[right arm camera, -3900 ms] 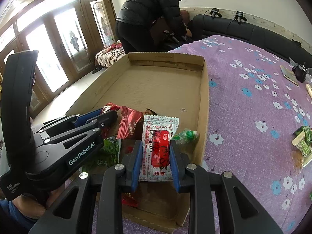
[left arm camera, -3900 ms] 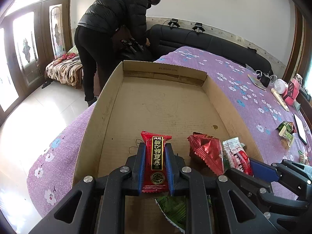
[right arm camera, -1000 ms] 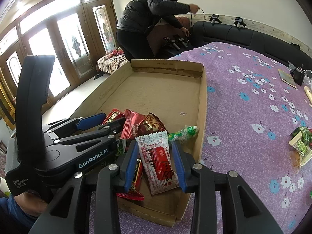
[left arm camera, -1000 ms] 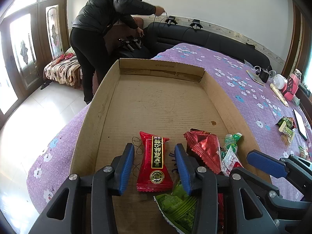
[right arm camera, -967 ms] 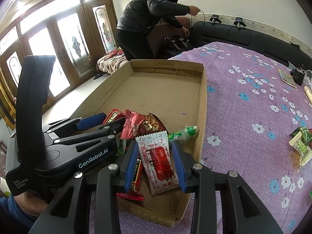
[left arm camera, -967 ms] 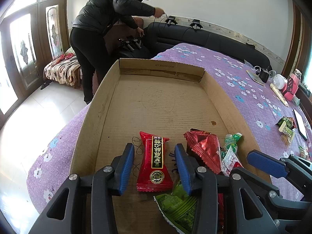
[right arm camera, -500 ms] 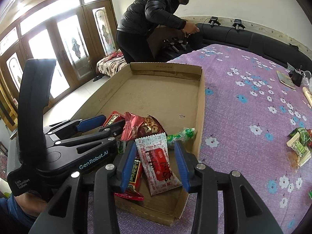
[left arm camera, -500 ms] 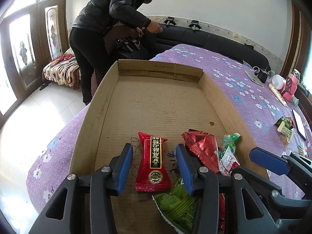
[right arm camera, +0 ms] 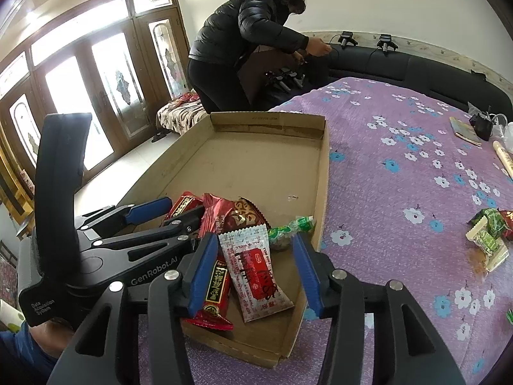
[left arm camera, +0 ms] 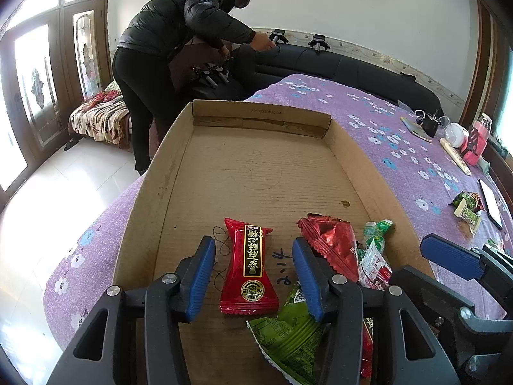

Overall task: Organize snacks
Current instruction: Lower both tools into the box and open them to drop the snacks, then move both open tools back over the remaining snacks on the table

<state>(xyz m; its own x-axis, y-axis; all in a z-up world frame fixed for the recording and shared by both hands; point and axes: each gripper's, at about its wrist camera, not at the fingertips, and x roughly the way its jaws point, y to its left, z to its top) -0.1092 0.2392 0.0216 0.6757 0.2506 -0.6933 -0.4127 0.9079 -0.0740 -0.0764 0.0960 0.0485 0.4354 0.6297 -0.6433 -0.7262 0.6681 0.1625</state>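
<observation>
A shallow cardboard box (left arm camera: pixel 179 173) lies on the purple flowered bedspread. My left gripper (left arm camera: pixel 253 250) is open and empty above a red snack packet (left arm camera: pixel 249 269) lying flat on the box floor. My right gripper (right arm camera: pixel 253 253) is open and empty above a white and red sachet (right arm camera: pixel 256 269) in the box's near corner (right arm camera: pixel 288 340). A crinkled red packet (left arm camera: pixel 333 243), a green packet (left arm camera: pixel 288 337) and a small green candy (right arm camera: pixel 288 227) lie beside them. The left gripper also shows in the right wrist view (right arm camera: pixel 166 211).
More snacks (right arm camera: pixel 487 237) lie loose on the bedspread (right arm camera: pixel 400 176) to the right. A phone (left arm camera: pixel 490 202), a flute and small items sit farther right. A person in a black jacket (left arm camera: pixel 179 48) bends over the dark sofa beyond the box.
Both grippers let go of their packets, which now lie in the box. Both have opened wider and drawn back slightly in the last second.
</observation>
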